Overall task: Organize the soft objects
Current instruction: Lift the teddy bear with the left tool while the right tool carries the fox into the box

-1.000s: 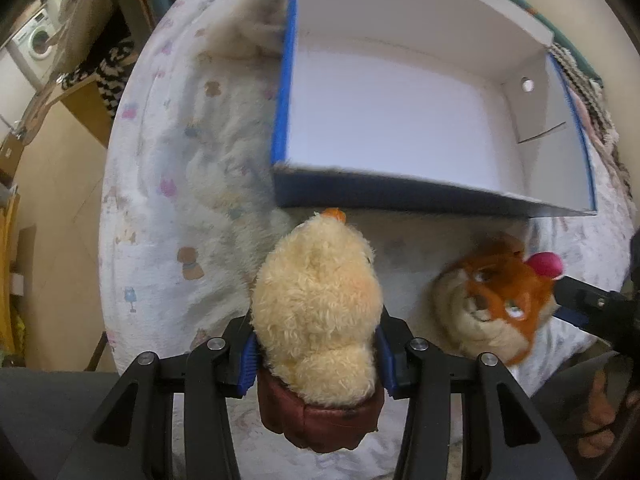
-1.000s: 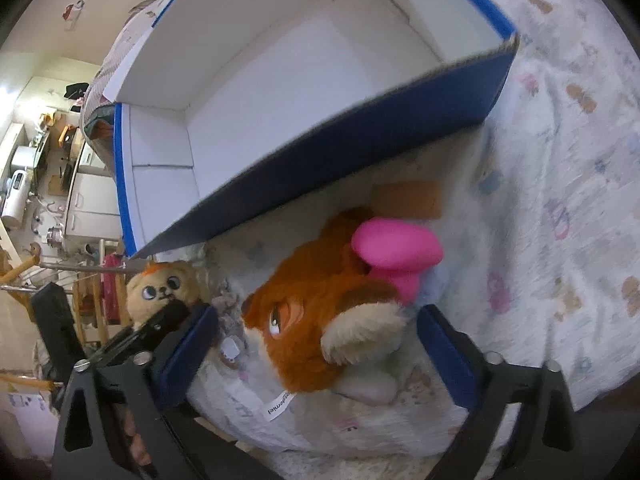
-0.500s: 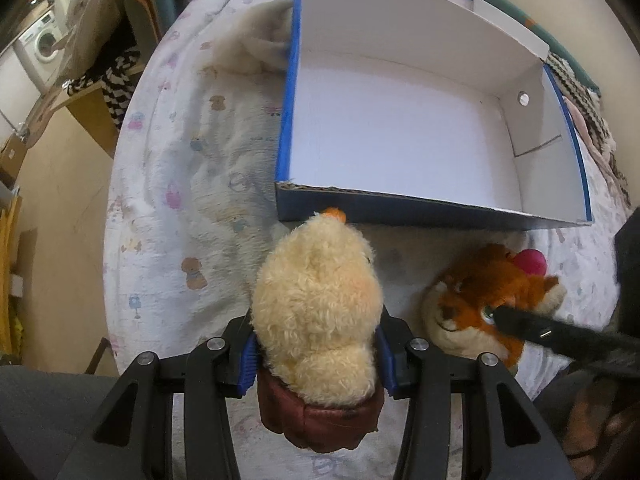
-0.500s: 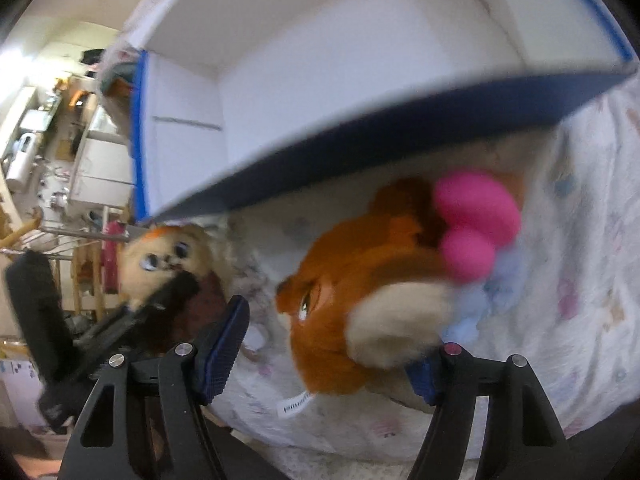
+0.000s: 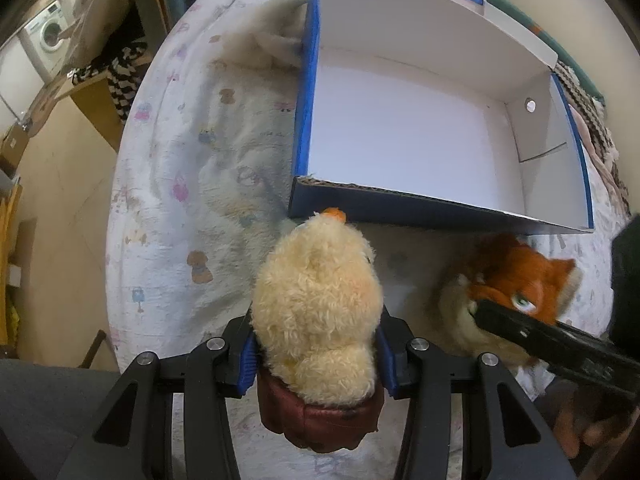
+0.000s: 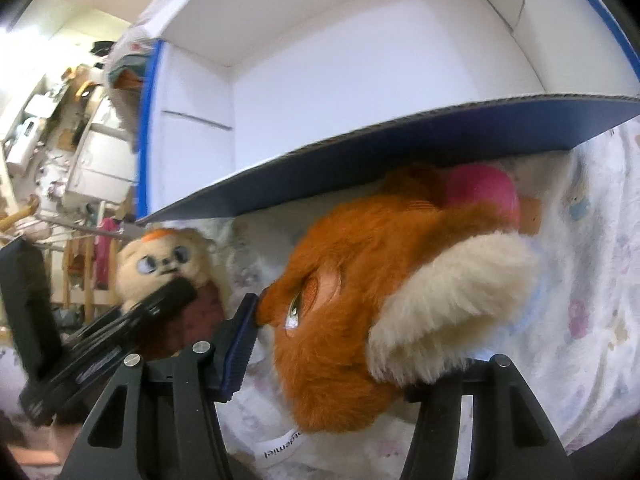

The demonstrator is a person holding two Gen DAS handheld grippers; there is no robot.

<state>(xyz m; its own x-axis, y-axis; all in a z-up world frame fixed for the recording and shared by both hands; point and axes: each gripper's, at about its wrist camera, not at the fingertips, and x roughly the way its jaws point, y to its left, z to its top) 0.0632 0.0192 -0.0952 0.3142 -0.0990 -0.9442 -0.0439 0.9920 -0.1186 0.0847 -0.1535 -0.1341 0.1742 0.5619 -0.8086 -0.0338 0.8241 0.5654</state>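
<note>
Blue pads of the left gripper (image 5: 316, 354) press both flanks of the cream plush (image 5: 316, 312); it sits squarely between the jaws, head toward the box (image 5: 400, 136), on the printed sheet (image 5: 172, 200); the right gripper (image 6: 332, 344) has its jaws closing around the fox plush (image 6: 360, 280); the left pad touches the fox's snout, the right pad is hidden behind its pale ear; the fox lies against the box's dark front wall; the box interior is white.
</note>
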